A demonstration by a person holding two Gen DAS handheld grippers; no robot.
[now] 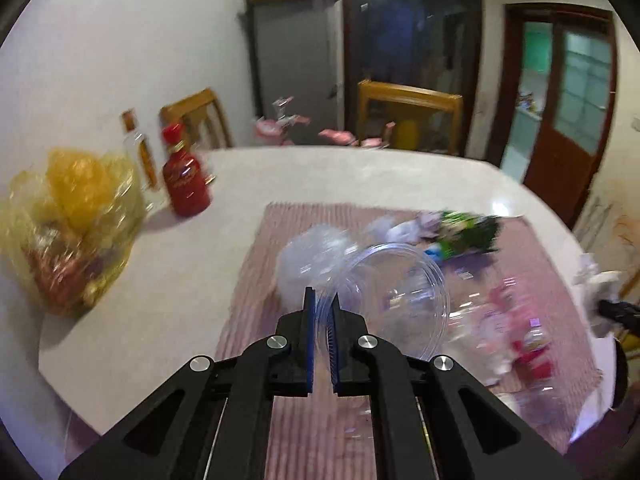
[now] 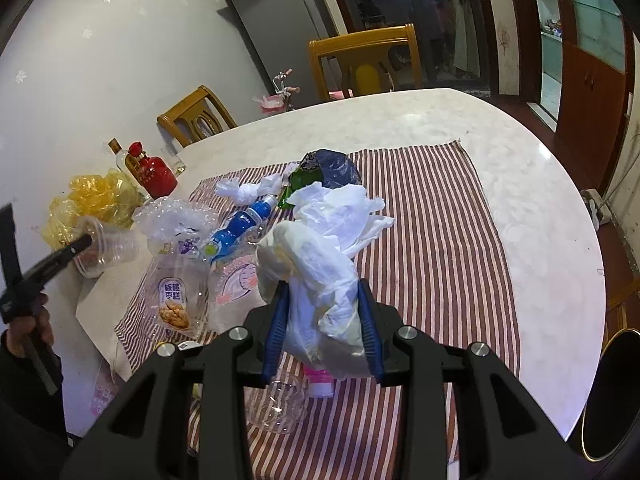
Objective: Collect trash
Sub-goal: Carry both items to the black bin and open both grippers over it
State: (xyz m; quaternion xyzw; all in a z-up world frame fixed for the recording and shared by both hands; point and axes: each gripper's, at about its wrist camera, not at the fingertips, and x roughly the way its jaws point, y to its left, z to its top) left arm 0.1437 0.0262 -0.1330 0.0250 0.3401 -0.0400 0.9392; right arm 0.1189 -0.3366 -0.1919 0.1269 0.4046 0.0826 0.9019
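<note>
Two grippers were at work over the table [image 2: 520, 184], one in each of your hands. Your left gripper [image 1: 322, 300] had its blue pads pressed together on the rim of a clear plastic cup [image 1: 396, 292], which hung tilted above the striped cloth [image 1: 256, 276], its mouth turned toward the camera. In the right wrist view the same cup [image 2: 110, 250] showed at the far left, pinched at its rim by that gripper [image 2: 86, 242], with your hand [image 2: 30, 328] below it on the handle.

Your right gripper [image 2: 324, 300] was part closed on a crumpled wad of white tissue and thin plastic [image 2: 320, 256], the pads pressing its sides, and the wad billowed out above the fingers.

Several pieces of trash lay on the cloth [image 2: 432, 240]: a blue-labelled bottle [image 2: 236, 232] on its side, a knotted white tissue [image 2: 248, 190] behind it, a dark green and blue bag [image 2: 328, 168] further back, a clear snack wrapper with a walnut picture [image 2: 176, 300] near the cloth's left edge, and an empty clear bottle with a pink cap [image 2: 280, 404] just below the right gripper.

Off the cloth, at the table's left side, stood a red bottle [image 2: 154, 176], a glass bottle [image 2: 117, 154] beside it, and a yellow bag [image 2: 96, 200]. A dark bin [image 2: 608, 396] sat past the table's right edge.
</note>
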